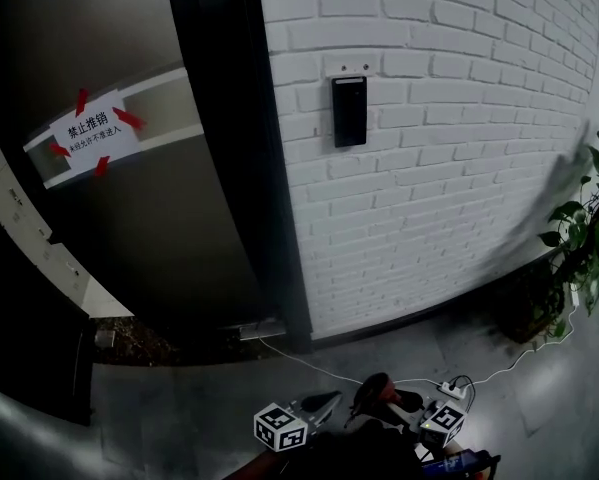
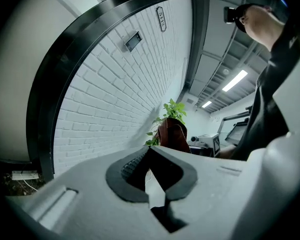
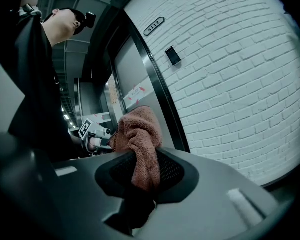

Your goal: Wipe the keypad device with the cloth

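Rust-brown terry cloth (image 3: 139,144) is pinched between the jaws of my right gripper (image 3: 142,153) and bunches up above them. My left gripper (image 2: 150,151) is closed on nothing, its tips meeting. Both hang low over the grey floor (image 1: 179,408), where a white power strip (image 1: 449,390) lies. Farther off, the slim black rectangular keypad device (image 1: 349,111) is mounted upright on the white-painted brick wall (image 1: 459,168), well apart from the cloth and just right of the black door frame (image 1: 229,148). Higher up, a small oval plate (image 3: 154,26) reads "5112". On the door, a white paper notice (image 1: 91,131) fixed with red tape reads "禁止推销"; its smaller line is too small for me to read.
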Demonstrator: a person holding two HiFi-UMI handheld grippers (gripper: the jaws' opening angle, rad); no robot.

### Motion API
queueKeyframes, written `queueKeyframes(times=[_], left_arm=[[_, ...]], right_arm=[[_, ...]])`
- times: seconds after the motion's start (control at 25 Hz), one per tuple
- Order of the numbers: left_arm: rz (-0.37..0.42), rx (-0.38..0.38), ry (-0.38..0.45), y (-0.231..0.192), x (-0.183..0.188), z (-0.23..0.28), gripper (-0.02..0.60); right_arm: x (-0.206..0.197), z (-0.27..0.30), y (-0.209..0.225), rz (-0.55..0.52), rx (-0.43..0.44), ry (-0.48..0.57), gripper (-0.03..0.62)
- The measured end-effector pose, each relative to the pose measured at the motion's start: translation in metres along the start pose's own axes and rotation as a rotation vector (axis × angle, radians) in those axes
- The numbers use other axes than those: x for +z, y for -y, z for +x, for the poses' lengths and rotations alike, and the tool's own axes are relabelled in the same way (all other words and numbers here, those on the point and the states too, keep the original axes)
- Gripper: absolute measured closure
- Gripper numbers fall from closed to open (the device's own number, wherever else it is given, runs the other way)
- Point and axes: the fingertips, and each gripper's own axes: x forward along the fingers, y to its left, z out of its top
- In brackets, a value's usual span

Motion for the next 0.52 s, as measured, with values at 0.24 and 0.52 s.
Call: queueKeyframes(times=[0.24,0.52], left_arm=[[0.009,0.022,0.005,0.004,0.007,0.016,0.578],[0.022,0.029,0.000,0.010,0.020,0.044,0.578]], right_arm=[[-0.003,-0.006,0.015,0.009,0.015,0.016,0.510],[0.018,-0.019,0.034,0.013,0.031,0.040,0.510]])
